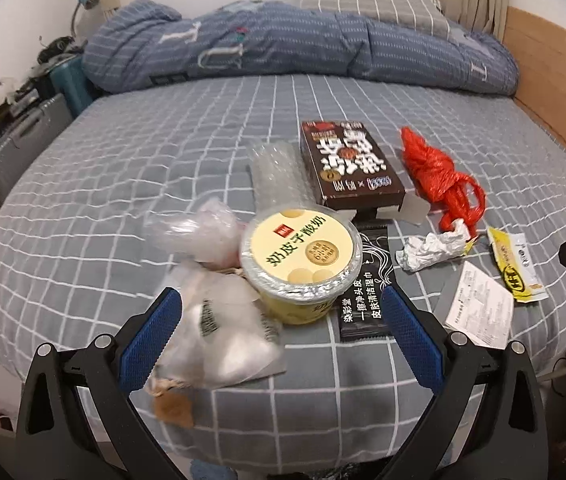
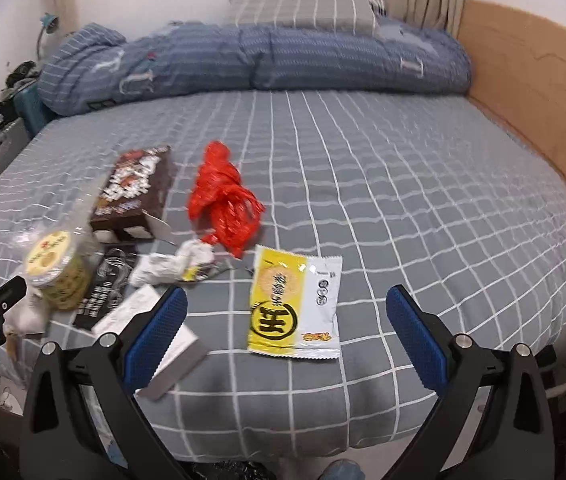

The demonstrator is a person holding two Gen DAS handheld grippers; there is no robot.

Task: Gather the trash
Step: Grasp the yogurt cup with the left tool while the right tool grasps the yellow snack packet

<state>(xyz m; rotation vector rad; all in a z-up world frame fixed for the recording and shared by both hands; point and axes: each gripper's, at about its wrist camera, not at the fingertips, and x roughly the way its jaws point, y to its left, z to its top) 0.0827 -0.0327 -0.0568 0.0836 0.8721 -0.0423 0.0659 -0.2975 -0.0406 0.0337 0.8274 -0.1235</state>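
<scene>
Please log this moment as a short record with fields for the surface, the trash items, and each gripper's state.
surface: bed with grey checked sheet
left gripper: open, empty, facing the yoghurt cup
right gripper: open, empty, facing the yellow snack packet
other trash: brown box, red plastic bag, crumpled white paper, black wipe sachet, receipt, clear plastic bags, bubble wrap
far end: folded blue quilt, pillow
collected so far: nothing gripped
</scene>
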